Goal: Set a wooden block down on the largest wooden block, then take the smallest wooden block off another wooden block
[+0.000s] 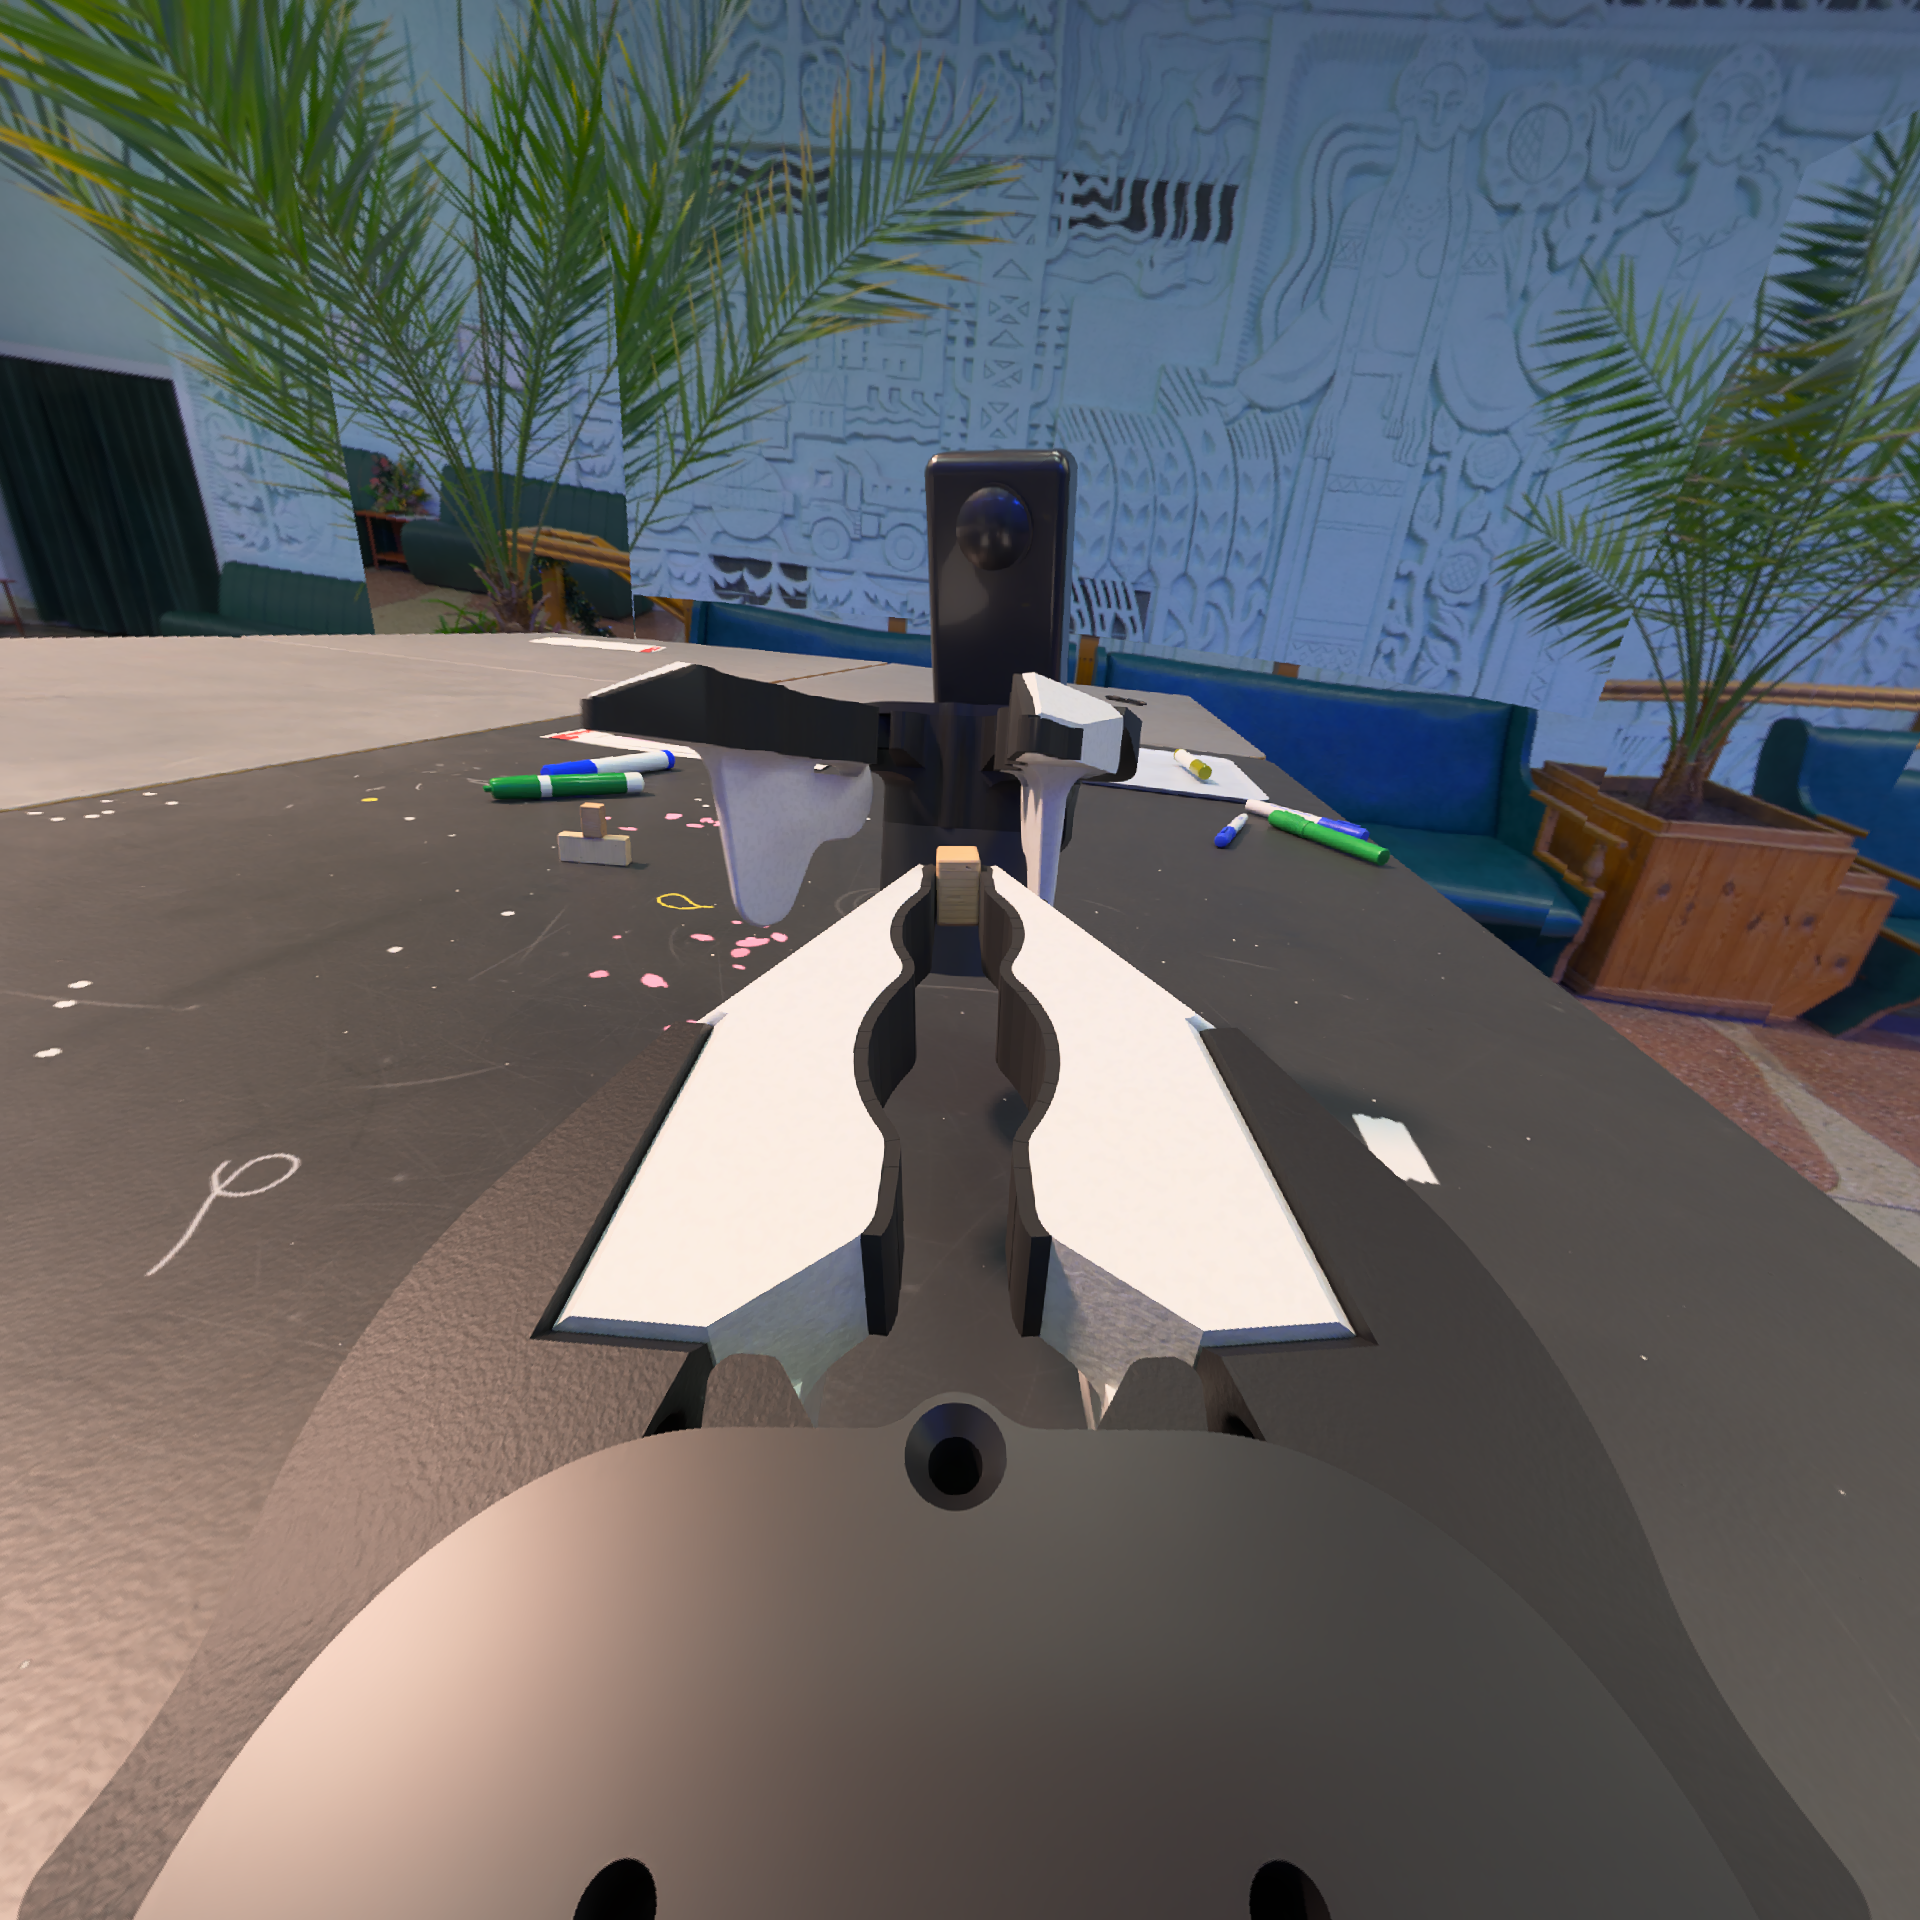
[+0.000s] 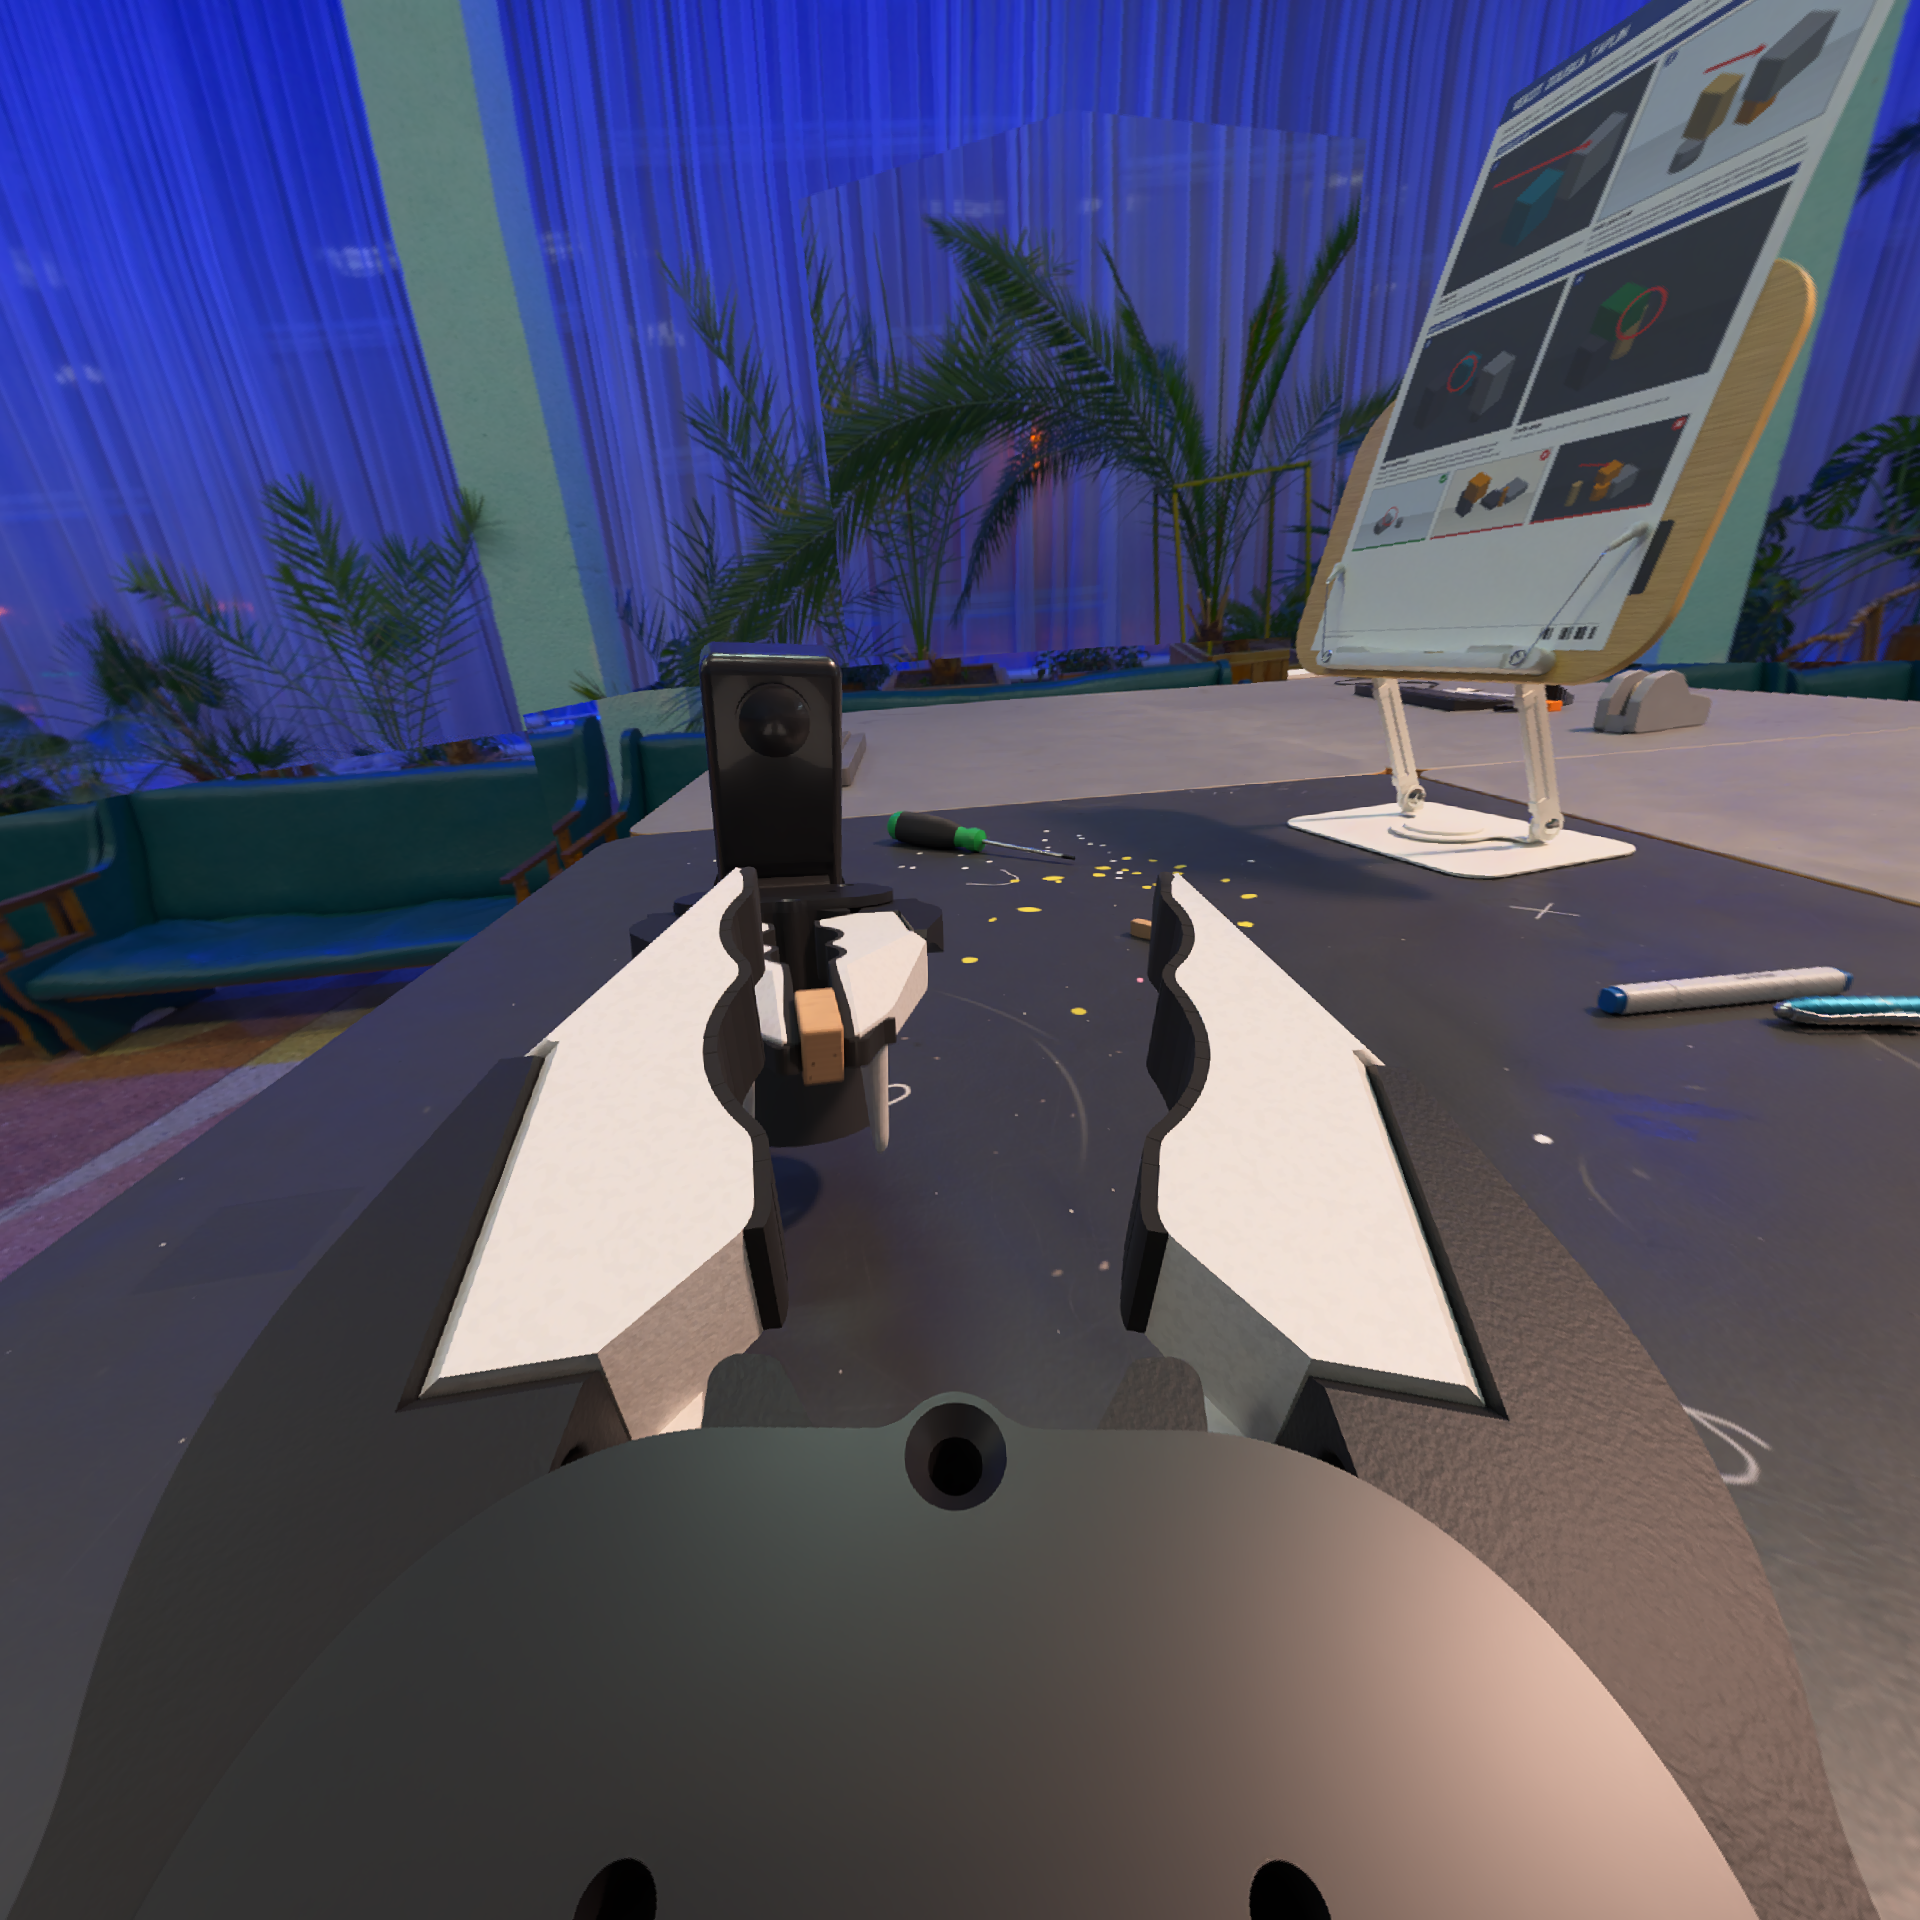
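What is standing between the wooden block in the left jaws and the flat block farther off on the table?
The right gripper hangs open just beyond the held wooden block, with one finger on the side toward the flat block; how close it is cannot be told. A smaller block already sits on the flat block's top.

Left claw (image 1: 957, 883) clamped, right claw (image 2: 956, 914) spread.

far wall (image 1: 1351, 260): pale carved relief, palms (image 1: 499, 260) before it. blue curtains (image 2: 208, 312) opposite. teal benches (image 2: 291, 883) along the edges.
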You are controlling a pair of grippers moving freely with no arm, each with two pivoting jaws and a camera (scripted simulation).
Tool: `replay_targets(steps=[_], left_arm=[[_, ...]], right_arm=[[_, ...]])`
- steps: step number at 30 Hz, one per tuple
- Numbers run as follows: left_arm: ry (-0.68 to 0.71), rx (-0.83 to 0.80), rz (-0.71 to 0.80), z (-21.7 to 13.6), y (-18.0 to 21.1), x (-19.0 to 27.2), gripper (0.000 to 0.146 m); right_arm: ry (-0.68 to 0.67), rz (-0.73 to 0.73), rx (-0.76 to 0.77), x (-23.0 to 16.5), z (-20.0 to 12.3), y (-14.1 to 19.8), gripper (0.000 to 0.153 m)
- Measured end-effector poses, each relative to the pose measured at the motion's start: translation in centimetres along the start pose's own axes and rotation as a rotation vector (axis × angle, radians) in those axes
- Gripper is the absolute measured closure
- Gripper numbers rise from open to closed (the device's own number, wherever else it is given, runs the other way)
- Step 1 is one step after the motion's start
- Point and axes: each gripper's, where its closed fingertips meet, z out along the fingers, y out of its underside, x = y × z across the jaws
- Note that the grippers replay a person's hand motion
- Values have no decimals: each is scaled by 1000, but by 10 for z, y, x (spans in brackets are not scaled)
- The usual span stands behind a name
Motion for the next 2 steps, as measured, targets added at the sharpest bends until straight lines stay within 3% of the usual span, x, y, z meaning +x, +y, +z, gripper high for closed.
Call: replay_targets(steps=[2], left_arm=[[1,-1,3,0,0,0,139]], right_arm=[[-6,0,-10,-1,7,2,77]])
